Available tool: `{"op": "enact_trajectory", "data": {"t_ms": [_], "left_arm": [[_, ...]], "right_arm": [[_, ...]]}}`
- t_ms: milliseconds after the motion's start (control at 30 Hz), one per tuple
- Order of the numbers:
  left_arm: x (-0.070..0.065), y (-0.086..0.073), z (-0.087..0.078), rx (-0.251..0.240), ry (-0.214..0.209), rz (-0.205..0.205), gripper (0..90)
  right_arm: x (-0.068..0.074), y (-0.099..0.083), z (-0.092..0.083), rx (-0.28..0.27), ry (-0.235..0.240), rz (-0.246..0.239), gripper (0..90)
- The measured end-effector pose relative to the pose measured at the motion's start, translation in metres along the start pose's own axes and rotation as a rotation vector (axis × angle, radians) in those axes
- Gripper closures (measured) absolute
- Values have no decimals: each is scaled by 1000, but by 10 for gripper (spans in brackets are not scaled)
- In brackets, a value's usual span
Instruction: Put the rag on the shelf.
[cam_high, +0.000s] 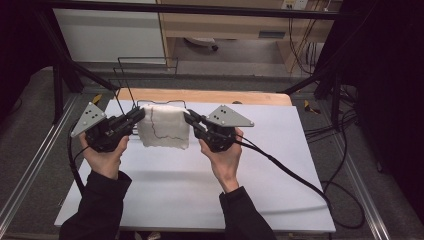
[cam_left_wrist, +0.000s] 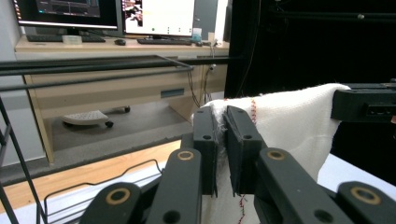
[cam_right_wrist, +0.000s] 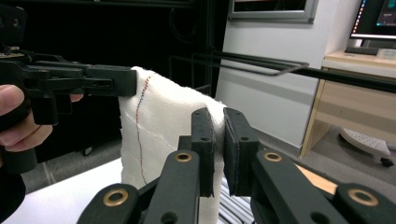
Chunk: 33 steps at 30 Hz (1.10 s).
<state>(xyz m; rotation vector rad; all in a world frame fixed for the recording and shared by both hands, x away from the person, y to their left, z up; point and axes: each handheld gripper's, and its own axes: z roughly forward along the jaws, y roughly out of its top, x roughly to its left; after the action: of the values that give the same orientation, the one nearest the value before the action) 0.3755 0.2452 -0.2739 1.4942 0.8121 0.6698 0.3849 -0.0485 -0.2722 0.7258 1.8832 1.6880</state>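
The left gripper (cam_high: 136, 116) is clamped on the upper left corner of a white cloth (cam_high: 164, 127), and the right gripper (cam_high: 192, 120) is clamped on its upper right corner, so there are two grippers, two hands and one cloth between them. In the left gripper view the two black jaws are pressed together with a fold of the cloth (cam_left_wrist: 285, 126) pinched between them, and the right gripper (cam_left_wrist: 369, 103) shows farther off at the cloth's other corner. The right gripper view shows the same thing mirrored: its jaws nipped on the cloth (cam_right_wrist: 161, 135), with the left gripper (cam_right_wrist: 114, 80) and the fingers (cam_right_wrist: 18, 133) of the person's left hand beyond. The cloth is stretched side to side across the table, its top edge running from one gripper to the other, and the rest hangs down from that edge. It is held up over the far half of the white table top (cam_high: 200, 185), just in front of a black wire rack (cam_high: 145, 77) standing at the table's far edge. A thin line of dark and reddish stitching runs down the cloth near the left gripper's corner. The person's left hand (cam_high: 105, 155) and right hand (cam_high: 225, 160) grip the handles from below, in dark sleeves.
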Motion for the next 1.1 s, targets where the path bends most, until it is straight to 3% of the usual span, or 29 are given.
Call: {"op": "enact_trajectory", "data": {"t_ms": [400,1100], "left_arm": [[14,16,-1,-36,18,-14,827],[33,51,2,-95,66,8,828]], "right_arm": [[1,21,16,-29,4,-30,839],[-3,56,43,-81,-1,-56,839]]}}
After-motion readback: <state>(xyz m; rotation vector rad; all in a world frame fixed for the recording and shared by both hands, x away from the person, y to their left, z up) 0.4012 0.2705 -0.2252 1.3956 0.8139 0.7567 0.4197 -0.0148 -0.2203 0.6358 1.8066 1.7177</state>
